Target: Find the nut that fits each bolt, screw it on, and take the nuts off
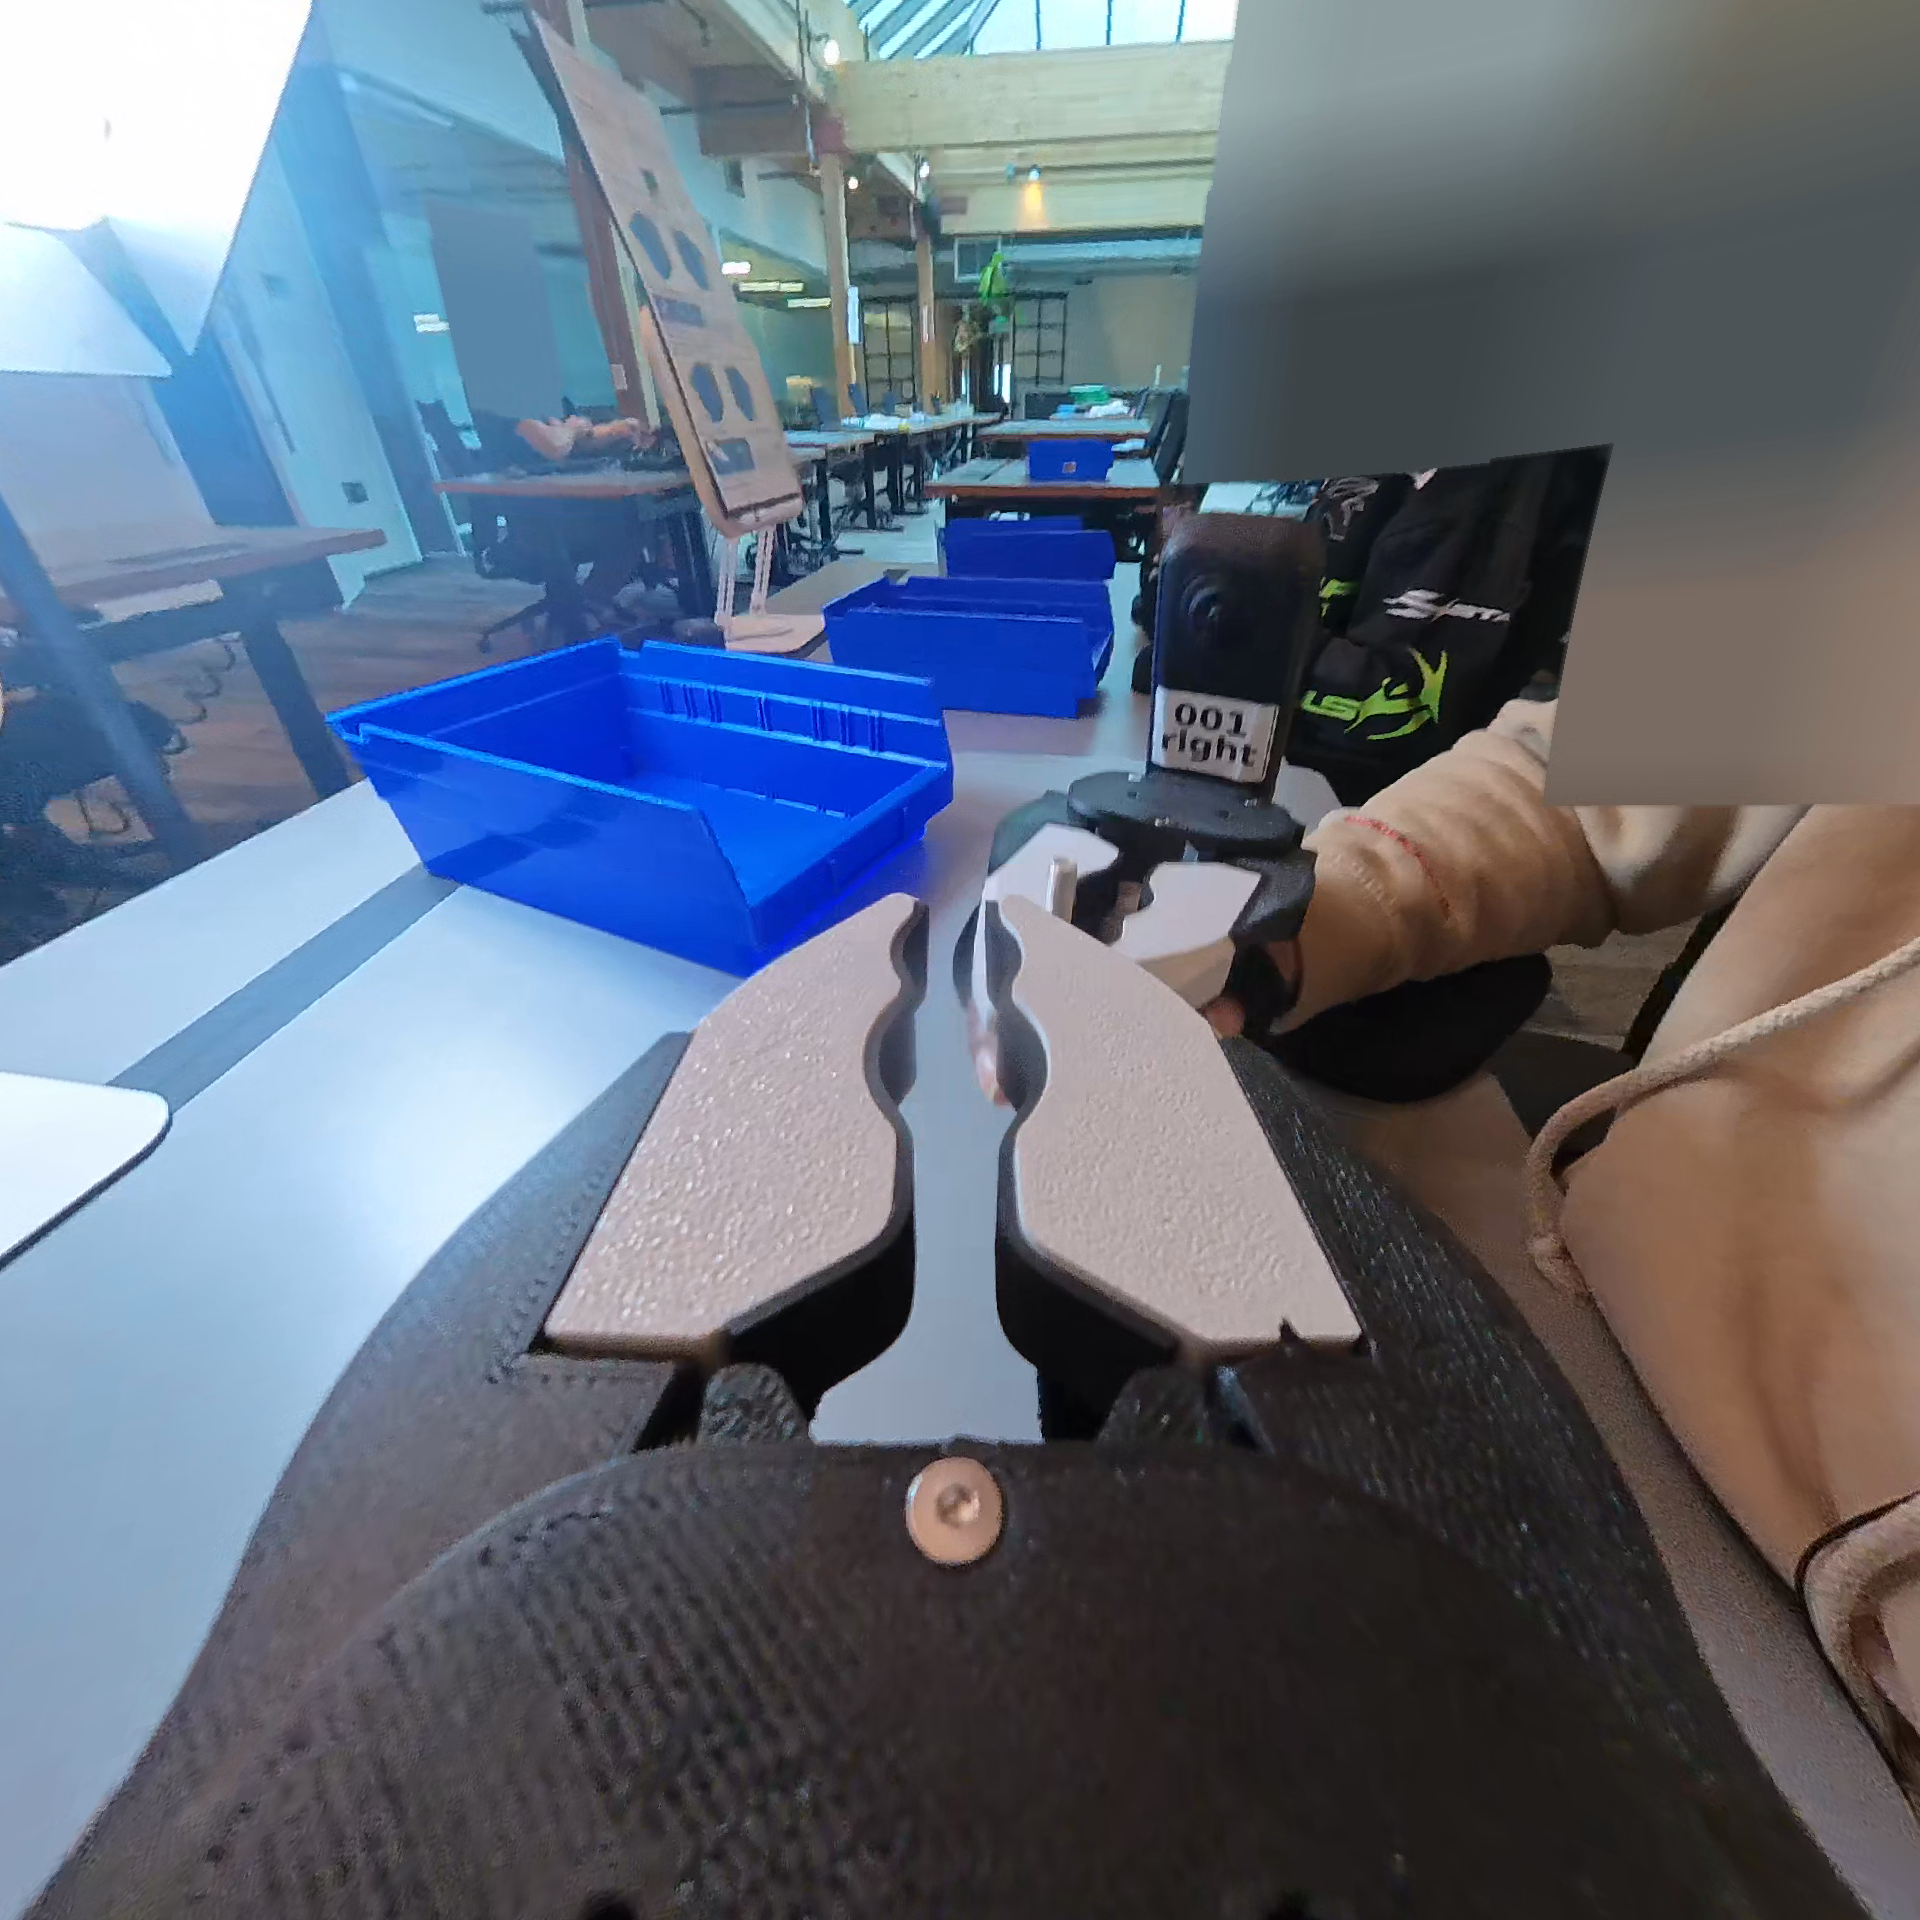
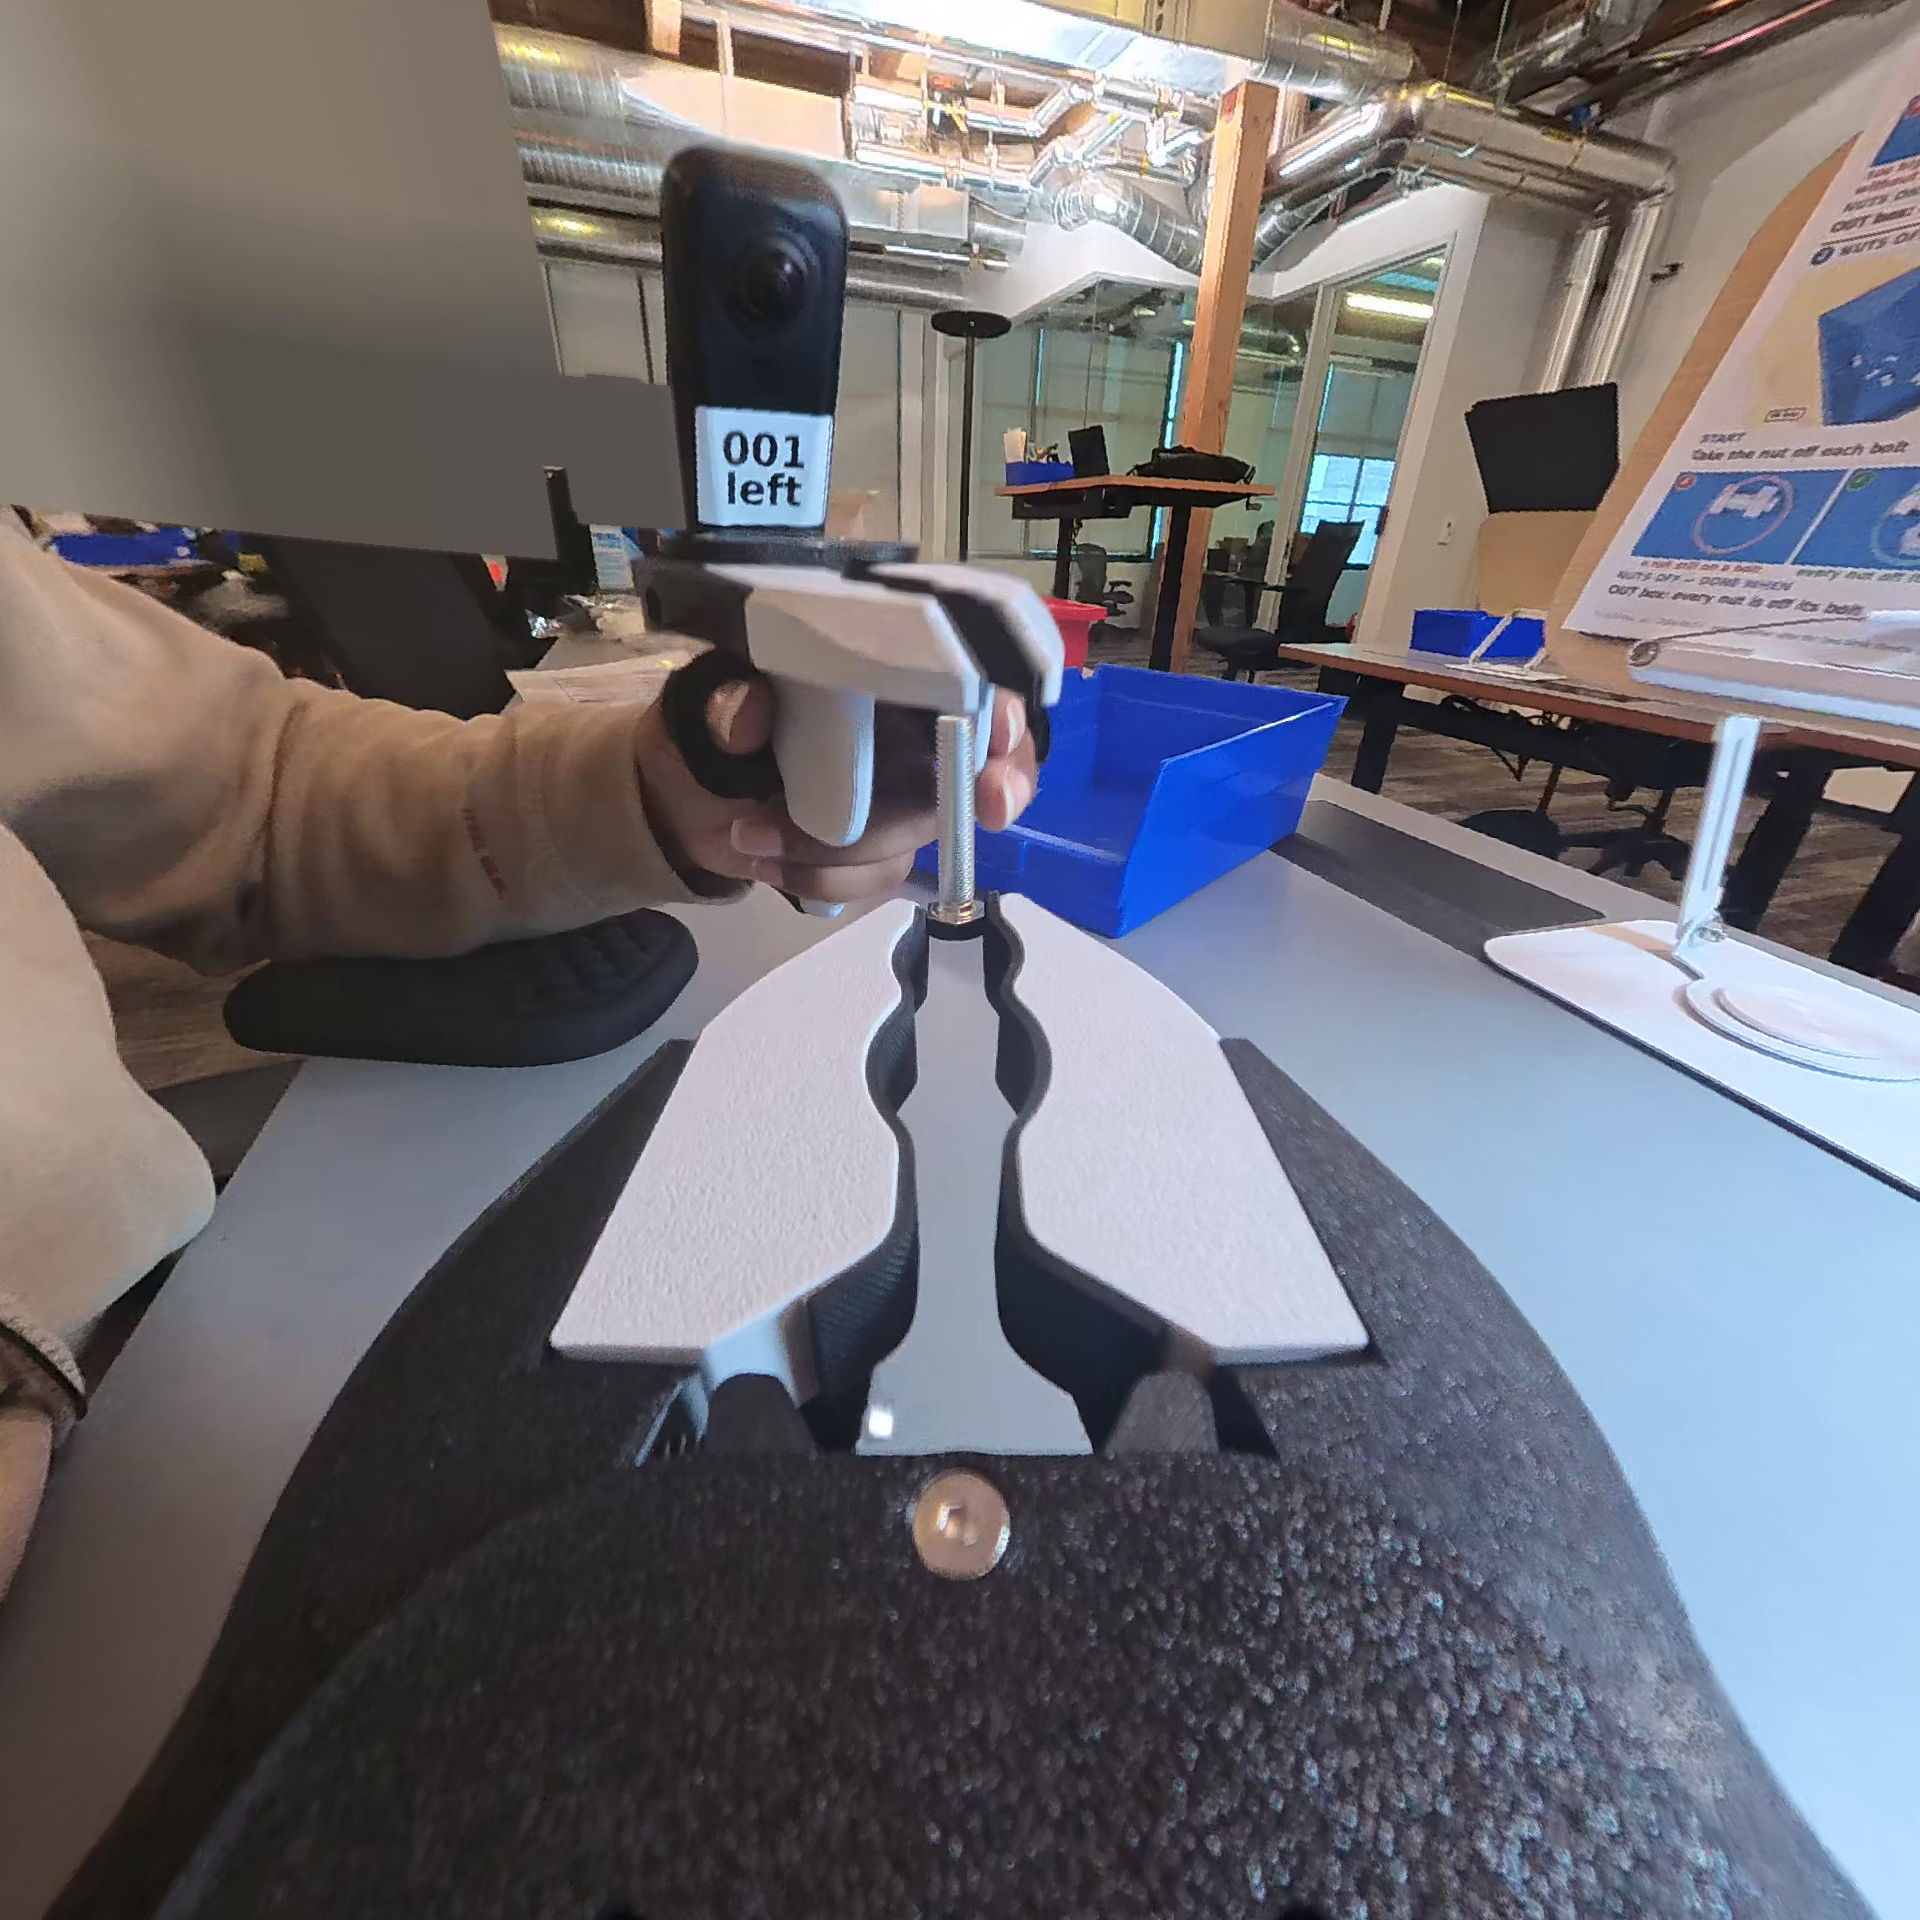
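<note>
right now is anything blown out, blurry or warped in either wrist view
Left wrist view: the upper left corner is blown out to white, and the bolt between the left hand-held gripper tips is smeared. Right wrist view: even lighting, bolt sharp, but the white stand and the table edge bend with wide-angle distortion. Both views carry flat grey masking patches.

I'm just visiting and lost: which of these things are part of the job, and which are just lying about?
Job: bolt, nut, left gripper, right gripper, likely the blue bin.
Lying about: black pad, sign on its stand.
</note>
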